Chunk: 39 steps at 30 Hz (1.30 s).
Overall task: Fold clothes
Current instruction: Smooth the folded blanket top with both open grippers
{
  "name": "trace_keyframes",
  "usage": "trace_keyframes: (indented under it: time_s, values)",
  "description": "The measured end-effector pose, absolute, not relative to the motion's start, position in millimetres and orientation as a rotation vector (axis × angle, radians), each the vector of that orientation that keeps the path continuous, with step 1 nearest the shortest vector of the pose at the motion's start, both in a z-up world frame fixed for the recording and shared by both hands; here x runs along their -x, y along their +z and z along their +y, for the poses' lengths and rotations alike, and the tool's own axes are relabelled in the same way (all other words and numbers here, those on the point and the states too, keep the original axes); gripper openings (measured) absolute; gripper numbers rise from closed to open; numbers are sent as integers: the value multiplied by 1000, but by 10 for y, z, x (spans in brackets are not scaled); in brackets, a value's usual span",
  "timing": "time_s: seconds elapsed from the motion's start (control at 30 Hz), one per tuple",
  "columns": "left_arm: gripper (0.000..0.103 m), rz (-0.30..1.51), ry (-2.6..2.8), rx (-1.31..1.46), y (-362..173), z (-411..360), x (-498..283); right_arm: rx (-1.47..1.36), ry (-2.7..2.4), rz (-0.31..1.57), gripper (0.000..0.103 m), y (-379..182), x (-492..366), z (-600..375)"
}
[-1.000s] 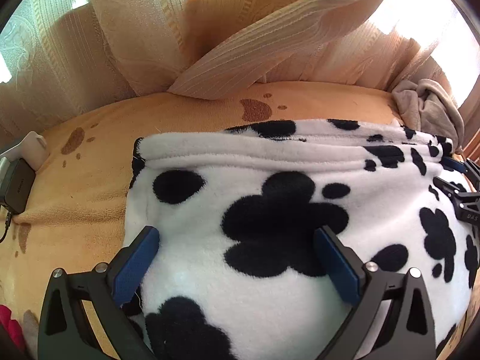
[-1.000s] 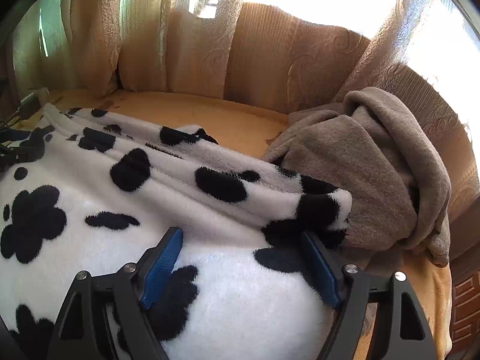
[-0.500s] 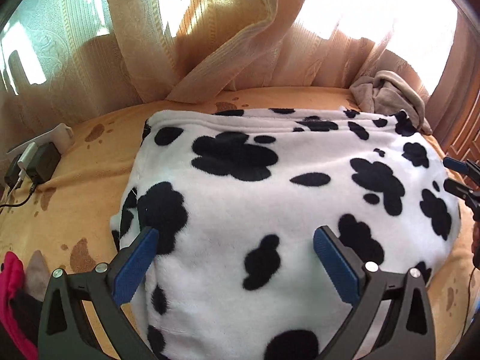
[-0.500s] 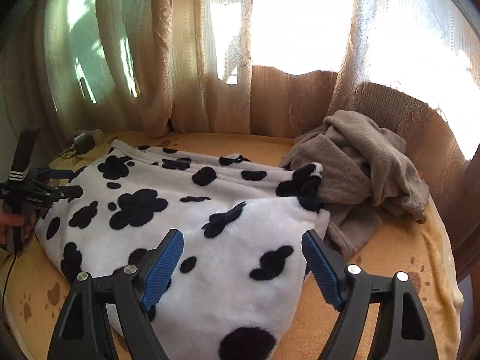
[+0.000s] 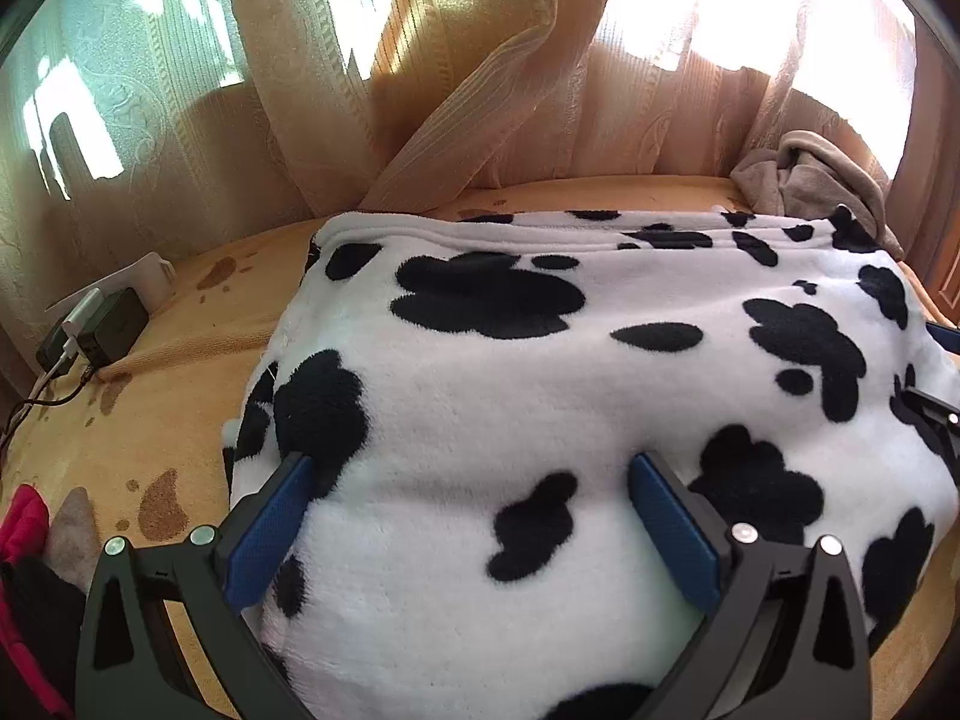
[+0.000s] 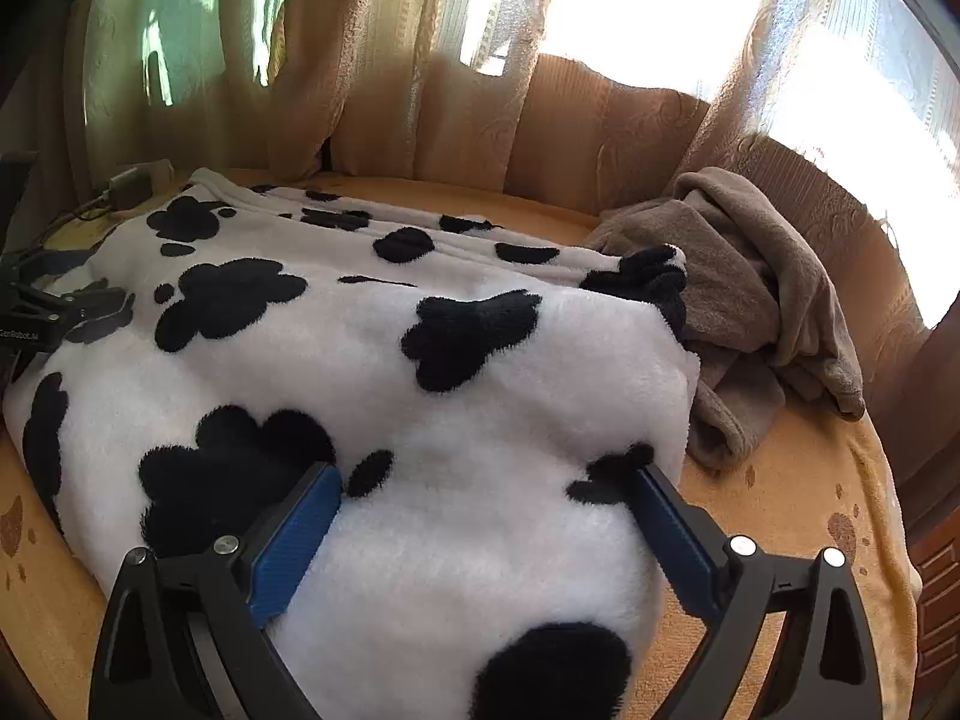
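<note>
A white fleece garment with black paw prints lies folded in layers across the middle of an orange paw-print bedspread, its stacked edges toward the curtained far side; the left gripper hangs over the garment's near left part, jaws spread wide, pads level with the fleece but not pinching it; the right gripper sits over the near right corner, its jaws opening, fleece between them yet not squeezed; a crumpled grey-brown garment lies just beside the folded one at the bedspread's far right edge, touching it; a black charger with cables rests at the left edge; beige curtains hang behind.
</note>
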<state>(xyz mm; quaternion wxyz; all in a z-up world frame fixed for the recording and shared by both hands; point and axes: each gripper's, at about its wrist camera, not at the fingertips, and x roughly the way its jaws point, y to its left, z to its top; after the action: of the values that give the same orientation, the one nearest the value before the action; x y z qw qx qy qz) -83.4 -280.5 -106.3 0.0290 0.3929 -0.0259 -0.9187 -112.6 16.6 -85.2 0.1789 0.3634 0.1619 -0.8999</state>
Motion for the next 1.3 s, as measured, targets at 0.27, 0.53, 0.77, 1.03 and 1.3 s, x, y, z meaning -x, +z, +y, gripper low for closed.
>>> trace_keyframes:
  time_s: [0.27, 0.53, 0.77, 1.03, 1.3]
  values:
    - [103, 36, -2774, -1252, -893, -2810, 776, -1016, -2593, 410, 100, -732, 1044, 175]
    - [103, 145, -2832, -1152, -695, -2616, 231, -928, -2637, 217, 100, -322, 575, 198]
    - [103, 101, -2840, -1208, -852, -2402, 85, -980, -2638, 205, 100, -548, 506, 77]
    - [103, 15, -2783, -1280, -1098, -2375, 158, -1051, -2632, 476, 103, -888, 518, -87]
    - [103, -11, -2777, -1251, -1128, -2355, 155, -1054, -2631, 472, 103, -891, 525, -62]
